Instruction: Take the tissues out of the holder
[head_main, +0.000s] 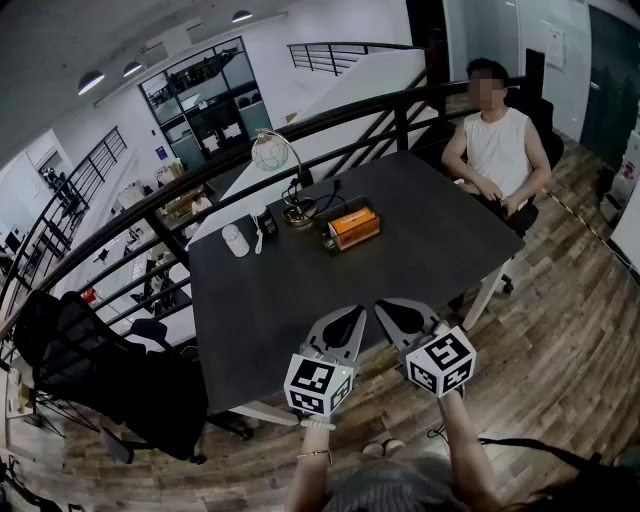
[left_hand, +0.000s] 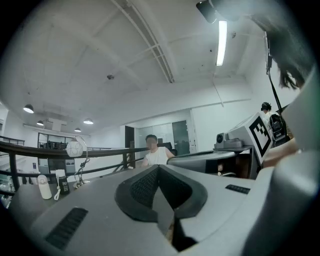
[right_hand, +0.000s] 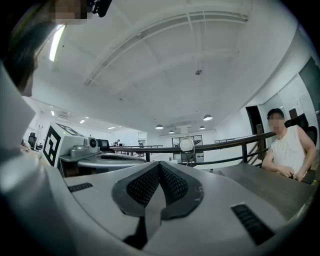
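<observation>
Tissue holder (head_main: 352, 228), an orange block in a dark frame, lies mid-bench (head_main: 290, 290), far from the left hand-held gripper (head_main: 347, 315) and right hand-held gripper (head_main: 393, 309), both clenched on nothing at the near edge.

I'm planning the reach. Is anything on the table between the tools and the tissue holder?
Nothing visible. Only bare table lies between the left tool, the right tool and the tissue holder.

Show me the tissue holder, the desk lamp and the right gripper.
tissue holder (head_main: 352, 228), head view, its orange body.
desk lamp (head_main: 270, 152), head view, its round head.
right gripper (right_hand: 159, 165), right gripper view, where the shut jaw tips meet.
</observation>
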